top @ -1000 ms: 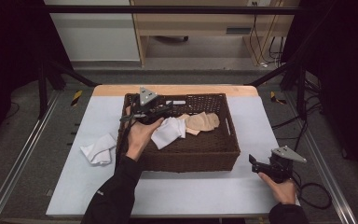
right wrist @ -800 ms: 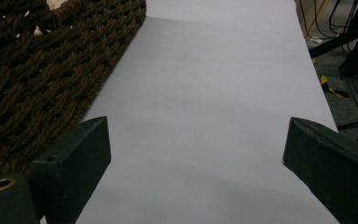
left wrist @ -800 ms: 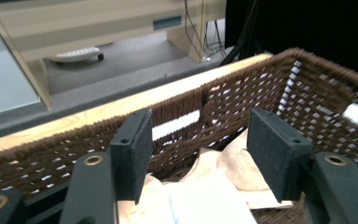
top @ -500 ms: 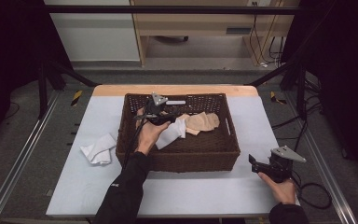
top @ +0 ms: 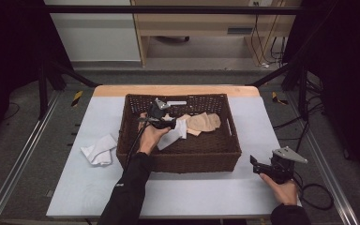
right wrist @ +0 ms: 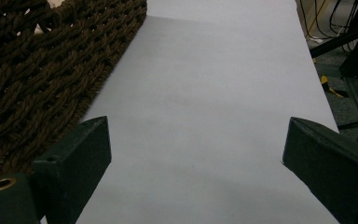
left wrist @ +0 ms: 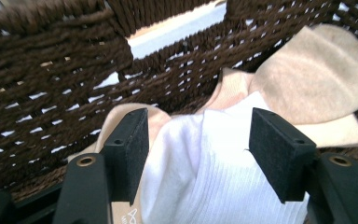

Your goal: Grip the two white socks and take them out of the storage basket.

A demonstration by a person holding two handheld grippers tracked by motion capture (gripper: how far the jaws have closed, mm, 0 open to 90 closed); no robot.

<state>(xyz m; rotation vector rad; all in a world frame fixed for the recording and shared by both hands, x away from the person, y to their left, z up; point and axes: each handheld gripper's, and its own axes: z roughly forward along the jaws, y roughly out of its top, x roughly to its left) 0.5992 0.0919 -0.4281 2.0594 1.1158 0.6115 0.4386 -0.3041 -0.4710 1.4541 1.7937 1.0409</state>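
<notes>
Left gripper (left wrist: 198, 154) straddles white sock (left wrist: 214, 177); high view can't confirm.

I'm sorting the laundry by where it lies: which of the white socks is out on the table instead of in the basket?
The white sock lying left of the wicker basket. The other white sock lies inside the basket beside the beige sock.

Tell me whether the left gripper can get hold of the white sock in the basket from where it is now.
Probably yes. The left gripper is down inside the basket with its jaws open on either side of the white sock, nothing between pads and fabric. The beige sock lies behind it, out of the way.
</notes>
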